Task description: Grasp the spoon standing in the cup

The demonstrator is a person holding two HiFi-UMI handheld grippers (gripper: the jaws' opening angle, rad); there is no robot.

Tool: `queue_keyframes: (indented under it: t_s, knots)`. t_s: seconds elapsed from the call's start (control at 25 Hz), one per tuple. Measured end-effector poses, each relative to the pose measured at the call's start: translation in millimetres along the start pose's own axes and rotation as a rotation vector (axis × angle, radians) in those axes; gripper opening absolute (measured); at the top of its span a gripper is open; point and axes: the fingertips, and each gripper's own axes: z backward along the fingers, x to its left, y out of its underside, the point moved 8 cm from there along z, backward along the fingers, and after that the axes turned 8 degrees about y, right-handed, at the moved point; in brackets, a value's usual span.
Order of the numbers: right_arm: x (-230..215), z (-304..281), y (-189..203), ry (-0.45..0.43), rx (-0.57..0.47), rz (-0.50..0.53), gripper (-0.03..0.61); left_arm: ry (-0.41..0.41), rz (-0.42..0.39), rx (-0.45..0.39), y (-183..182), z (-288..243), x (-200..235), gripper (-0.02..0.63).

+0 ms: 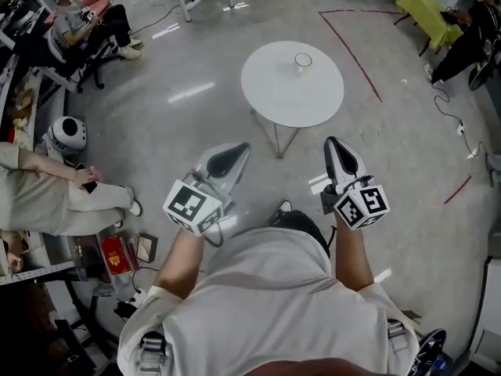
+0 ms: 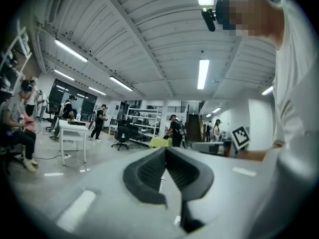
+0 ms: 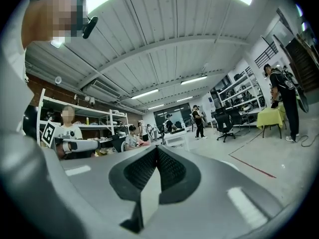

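A small clear cup [image 1: 303, 62] stands on the round white table [image 1: 274, 92], toward its far side. The spoon in it is too small to make out. I hold both grippers close to my body, well short of the table and pointing toward it. My left gripper [image 1: 238, 150] has its jaws closed tip to tip with nothing between them, as the left gripper view [image 2: 165, 149] also shows. My right gripper [image 1: 333, 142] is likewise shut and empty, its tips meeting in the right gripper view [image 3: 157, 148]. Neither gripper view shows the cup or the table.
The table stands on thin legs [image 1: 279, 138] on a grey concrete floor. Red tape lines [image 1: 352, 49] run at the right. People sit at the left [image 1: 47, 194] and the far left [image 1: 86, 22]. A yellow table [image 1: 429, 14] is at the back right.
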Motion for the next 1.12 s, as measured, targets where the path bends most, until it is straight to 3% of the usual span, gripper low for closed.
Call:
queue_keyframes:
  t_s: [0.28,0.52,0.88,1.12]
  knots:
    - [-95.0,-53.6,-24.0,-0.022,0.044,0.018,0.003,-0.035,0.041,-0.003,0.2,-98.2,36.4,0.002]
    - [-136.6,-107.8,-25.5,-0.028,0.086,0.009,0.003,-0.031,0.058,0.020,0.9,-151.4,80.9,0.002]
    - [-153.4,-252.3,-18.0,0.034,0.142,0.045,0.003,0.033,0.096,0.030,9.9,-198.9,235.6,0.002]
    - [-154.0,-353.2,-22.6,0.136,0.178,0.093,0.004,0.094,0.096,0.046,-0.8,-215.5,351.8,0.002]
